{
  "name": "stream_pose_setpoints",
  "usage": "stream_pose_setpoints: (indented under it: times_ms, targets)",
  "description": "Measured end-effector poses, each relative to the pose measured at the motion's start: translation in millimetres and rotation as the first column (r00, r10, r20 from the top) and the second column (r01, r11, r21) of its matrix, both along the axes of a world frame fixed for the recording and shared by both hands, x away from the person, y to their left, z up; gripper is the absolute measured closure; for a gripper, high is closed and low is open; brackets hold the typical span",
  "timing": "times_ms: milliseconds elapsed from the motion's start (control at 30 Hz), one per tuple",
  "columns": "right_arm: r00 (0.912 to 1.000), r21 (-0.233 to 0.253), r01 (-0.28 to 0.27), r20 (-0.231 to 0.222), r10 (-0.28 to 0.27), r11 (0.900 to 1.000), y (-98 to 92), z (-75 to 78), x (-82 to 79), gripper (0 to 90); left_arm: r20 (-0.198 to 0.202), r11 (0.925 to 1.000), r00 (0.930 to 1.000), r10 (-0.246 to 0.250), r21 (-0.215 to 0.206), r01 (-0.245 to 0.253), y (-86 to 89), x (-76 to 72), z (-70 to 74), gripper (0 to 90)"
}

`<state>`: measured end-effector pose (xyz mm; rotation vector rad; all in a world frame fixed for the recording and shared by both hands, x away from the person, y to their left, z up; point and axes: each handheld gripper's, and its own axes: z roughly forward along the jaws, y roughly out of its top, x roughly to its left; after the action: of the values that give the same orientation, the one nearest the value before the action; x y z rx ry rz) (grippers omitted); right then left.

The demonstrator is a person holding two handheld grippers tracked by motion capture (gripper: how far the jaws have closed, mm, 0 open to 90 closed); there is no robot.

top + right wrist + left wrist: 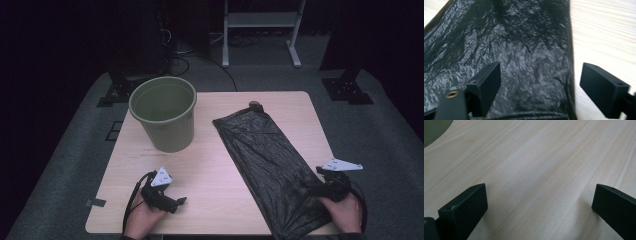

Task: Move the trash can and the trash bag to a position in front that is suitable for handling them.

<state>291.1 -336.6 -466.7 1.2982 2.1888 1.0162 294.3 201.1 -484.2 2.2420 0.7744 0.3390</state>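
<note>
Lab, dark curtains, equipment stand (261, 20)

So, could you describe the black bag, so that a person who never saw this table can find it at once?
On the pale wooden table, look to the right half, away from the green bucket at the far left. The black bag lies flat there, running diagonally toward the right gripper. It is the only crinkled, glossy plastic sheet.

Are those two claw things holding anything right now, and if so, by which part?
Nothing is held. The left gripper is open over bare table. The right gripper is open, its jaws straddling the near edge of the black bag.
</note>
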Motion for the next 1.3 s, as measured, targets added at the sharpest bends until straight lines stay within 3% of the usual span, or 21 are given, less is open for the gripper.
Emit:
stream_pose_setpoints:
  times_ms: [100,200,267,333,733,867,1100,1300]
  targets:
    - [0.9999,-0.008,-0.005,0.013,0.005,1.000,5.1,1.2,1.7,10.3,0.000,1.0000,1.0000,0.000,0.000,0.000,0.0,0.0,0.0,0.0]
    - [0.9994,0.016,-0.025,0.024,0.024,1.000,12.9,4.7,5.4,9.7,0.000,1.0000,1.0000,0.000,0.000,0.000,0.0,0.0,0.0,0.0]
    - [0.9962,0.056,-0.085,0.020,0.085,0.995,23.9,6.1,8.4,9.6,0.000,1.0000,1.0000,0.000,0.000,0.000,0.0,0.0,0.0,0.0]
    - [0.9954,0.057,-0.095,0.018,0.094,0.994,26.6,6.1,9.1,9.6,0.000,1.0000,1.0000,0.000,0.000,0.000,0.0,0.0,0.0,0.0]
    - [0.9887,0.005,-0.150,0.010,0.150,0.989,63.6,4.6,22.7,9.6,0.000,1.0000,1.0000,0.000,0.000,0.000,0.0,0.0,0.0,0.0]
    - [0.9855,-0.029,-0.170,-0.009,0.170,0.985,78.1,-2.9,31.3,9.7,0.000,1.0000,1.0000,0.000,0.000,0.000,0.0,0.0,0.0,0.0]
    - [0.9869,-0.038,-0.161,-0.020,0.160,0.986,85.1,-9.7,39.2,9.6,0.000,1.0000,1.0000,0.000,0.000,0.000,0.0,0.0,0.0,0.0]
    - [0.9888,-0.074,-0.148,-0.025,0.147,0.986,89.5,-16.5,44.1,9.7,0.000,1.0000,1.0000,0.000,0.000,0.000,0.0,0.0,0.0,0.0]
